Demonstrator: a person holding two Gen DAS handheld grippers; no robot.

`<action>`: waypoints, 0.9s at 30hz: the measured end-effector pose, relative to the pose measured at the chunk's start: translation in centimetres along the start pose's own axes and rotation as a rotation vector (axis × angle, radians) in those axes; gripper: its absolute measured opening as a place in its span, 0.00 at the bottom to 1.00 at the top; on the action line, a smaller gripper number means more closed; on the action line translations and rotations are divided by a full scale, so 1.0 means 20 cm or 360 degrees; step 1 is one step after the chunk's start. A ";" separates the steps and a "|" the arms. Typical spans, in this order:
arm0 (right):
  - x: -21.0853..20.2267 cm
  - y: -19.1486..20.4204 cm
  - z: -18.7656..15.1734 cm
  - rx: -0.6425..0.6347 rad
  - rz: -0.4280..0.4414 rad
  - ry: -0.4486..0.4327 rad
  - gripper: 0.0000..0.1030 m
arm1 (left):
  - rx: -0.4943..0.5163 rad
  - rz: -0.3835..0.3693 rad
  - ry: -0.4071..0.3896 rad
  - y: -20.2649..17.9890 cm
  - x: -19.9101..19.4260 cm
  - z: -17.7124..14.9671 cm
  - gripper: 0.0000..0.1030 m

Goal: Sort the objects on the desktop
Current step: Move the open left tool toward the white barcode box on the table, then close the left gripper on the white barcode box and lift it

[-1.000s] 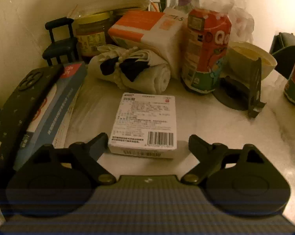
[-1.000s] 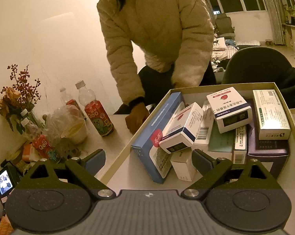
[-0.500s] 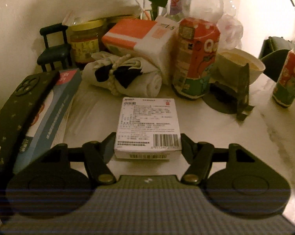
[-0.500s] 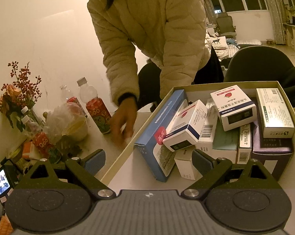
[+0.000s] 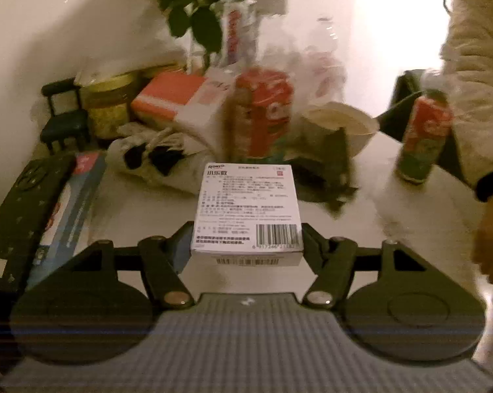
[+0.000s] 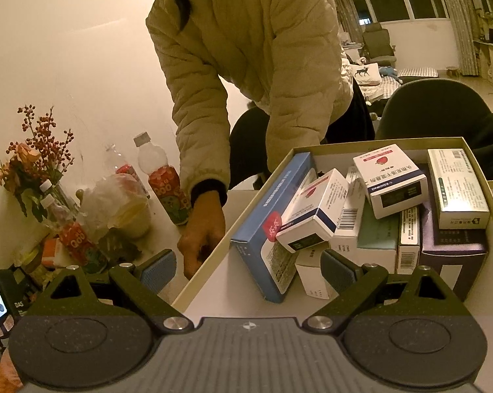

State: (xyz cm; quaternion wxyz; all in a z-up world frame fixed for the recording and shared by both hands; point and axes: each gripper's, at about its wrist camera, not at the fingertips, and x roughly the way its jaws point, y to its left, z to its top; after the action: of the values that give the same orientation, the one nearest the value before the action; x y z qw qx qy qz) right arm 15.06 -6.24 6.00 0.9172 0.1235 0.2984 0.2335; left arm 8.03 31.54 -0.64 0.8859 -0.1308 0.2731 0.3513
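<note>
A white medicine box with a barcode is clamped between the pads of my left gripper, which is shut on it and holds it just off the pale tabletop. In the right wrist view my right gripper stands open with nothing between its fingers. It hovers at the near left corner of a cardboard carton. The carton holds several medicine boxes, among them a long blue box and a white box with a red fruit print.
Behind the held box stand red-label bottles, a bowl, a cloth pouch, an orange pack and a jar. A blue carton and black device lie left. A person's hand rests beside the cardboard carton.
My left gripper closed on the white medicine box and raised it off the table. The person's hand slid along the table toward the carton's edge. My right gripper stayed put.
</note>
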 end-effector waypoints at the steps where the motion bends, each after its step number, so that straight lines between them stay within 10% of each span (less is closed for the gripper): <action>1: 0.00 0.00 0.00 0.0002 0.0001 -0.0002 0.93 | 0.0011 -0.0015 -0.0007 -0.02 -0.01 0.00 0.64; 27: -0.10 -0.11 -0.02 0.0096 -0.0043 -0.0049 0.93 | 0.0316 -0.0505 -0.0069 -0.45 -0.38 -0.01 0.64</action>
State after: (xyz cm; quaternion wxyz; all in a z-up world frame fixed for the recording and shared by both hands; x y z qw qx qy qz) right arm 14.17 -9.12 5.77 0.9206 0.1505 0.2929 0.2100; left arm 9.61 20.68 3.94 0.9444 -0.0766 0.2633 0.1812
